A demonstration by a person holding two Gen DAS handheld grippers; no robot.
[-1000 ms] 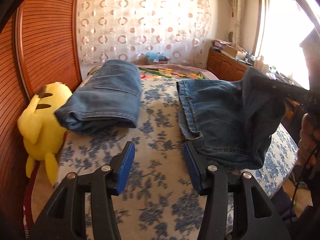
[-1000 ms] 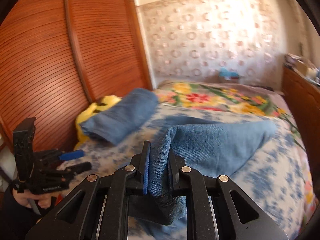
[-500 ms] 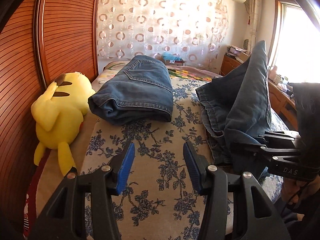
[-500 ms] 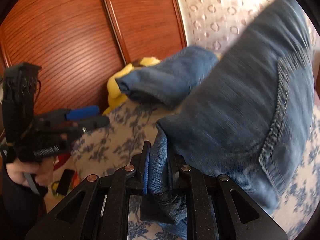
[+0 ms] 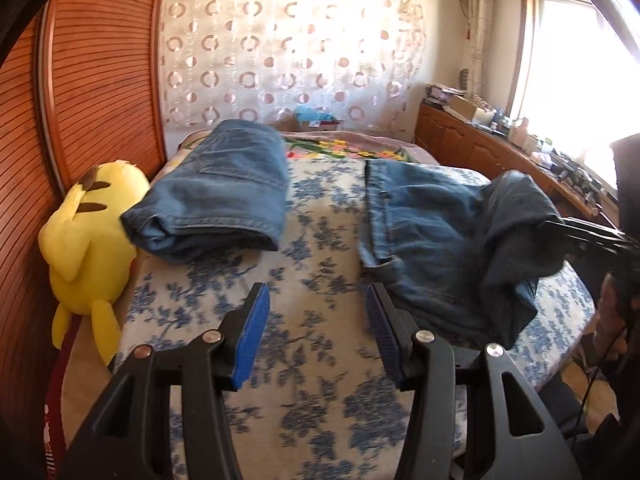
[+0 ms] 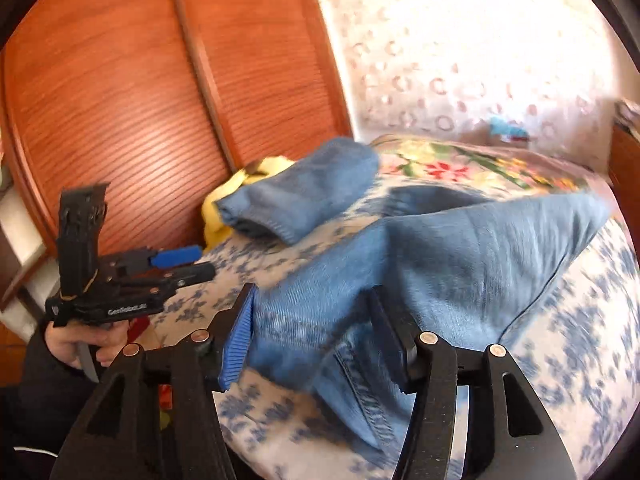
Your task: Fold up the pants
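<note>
A pair of blue jeans (image 5: 432,232) lies half folded and rumpled on the right of the flowered bed (image 5: 320,380). My right gripper (image 6: 312,304) is opening: its blue pads stand apart with the jeans' (image 6: 460,256) hem edge loose between them. In the left wrist view the right gripper (image 5: 592,236) shows at the jeans' right edge. My left gripper (image 5: 316,300) hovers open over bare bedspread, just left of the jeans' near corner, with nothing between its fingers. From the right wrist, the left gripper (image 6: 188,260) appears at the bed's left edge, in a person's hand (image 6: 76,344).
A second pair of folded jeans (image 5: 224,188) lies at the back left of the bed. A yellow plush toy (image 5: 88,224) sits beside it against the wooden slatted wardrobe (image 6: 120,80). A wooden sideboard (image 5: 480,148) with clutter runs along the window side.
The right gripper swung the raised denim down onto the bed and its jaws parted from the hem. The left gripper stayed open over the bedspread.
</note>
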